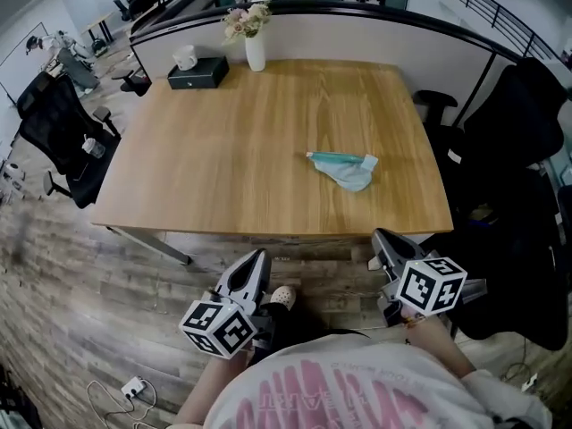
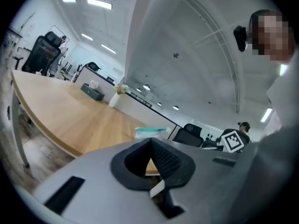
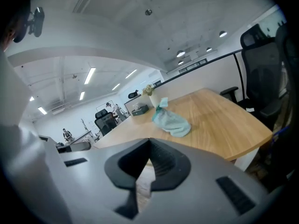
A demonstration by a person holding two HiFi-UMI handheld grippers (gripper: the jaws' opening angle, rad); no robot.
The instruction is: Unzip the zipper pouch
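Observation:
A light teal zipper pouch (image 1: 345, 169) lies flat on the right half of the wooden table (image 1: 232, 159), its zipper edge facing the far side. It shows low over the table edge in the left gripper view (image 2: 150, 131) and as a crumpled lump in the right gripper view (image 3: 171, 121). Both grippers hang below the table's near edge, well short of the pouch. My left gripper (image 1: 260, 256) (image 2: 152, 142) is shut with nothing in it. The right gripper (image 1: 379, 236) (image 3: 149, 142) also has its jaws together and holds nothing.
A dark tissue box (image 1: 198, 73) and a white vase of flowers (image 1: 255, 48) stand at the table's far edge by a low partition. Black office chairs flank the table at the left (image 1: 55, 130) and right (image 1: 520, 123). A cable lies on the wood floor (image 1: 125, 390).

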